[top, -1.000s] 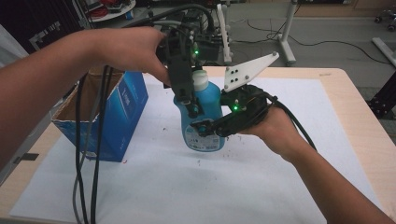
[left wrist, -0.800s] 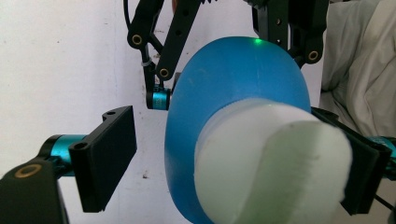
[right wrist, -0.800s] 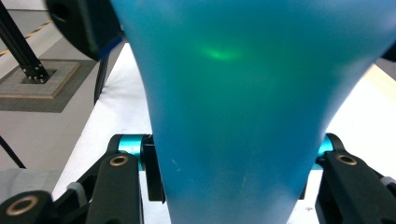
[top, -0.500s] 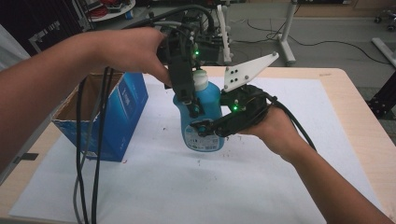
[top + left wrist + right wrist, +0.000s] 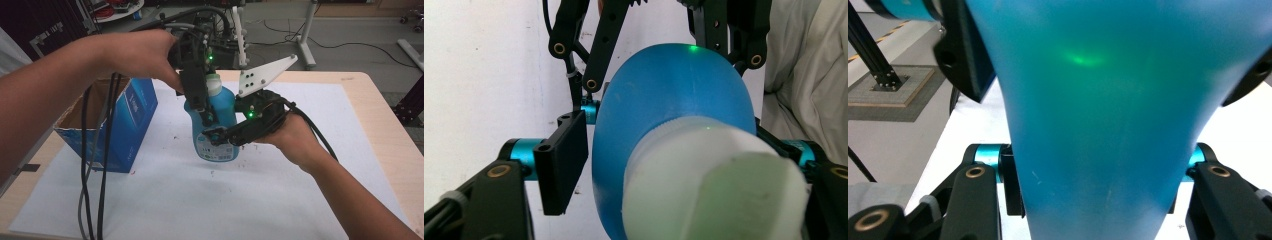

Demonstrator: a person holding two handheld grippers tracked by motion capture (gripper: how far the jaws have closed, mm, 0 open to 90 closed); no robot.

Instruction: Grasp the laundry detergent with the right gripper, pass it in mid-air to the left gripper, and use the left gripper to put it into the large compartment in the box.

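Observation:
A blue bottle [image 5: 222, 110] with a white cap [image 5: 214, 85] is held upright above the white paper. My right gripper [image 5: 216, 137] comes in from the right and is shut on the bottle's lower body [image 5: 1098, 125]. My left gripper [image 5: 204, 116] reaches down from above and straddles the bottle's shoulder just under the cap [image 5: 709, 185]. Its jaws have just been closing around the bottle. In the left gripper view one of its pads [image 5: 566, 160] stands a sliver off the blue wall [image 5: 674, 85]; the other pad is hidden behind the cap.
An open blue cardboard box [image 5: 132, 120] stands at the left on the white paper [image 5: 225, 200] that covers the wooden table [image 5: 370, 85]. Black cables [image 5: 97, 165] hang from the left hand in front of the box. Frames and cables stand behind the table.
The left gripper's jaws have drawn in toward the bottle's shoulder. Both hands and the bottle have stayed where they were.

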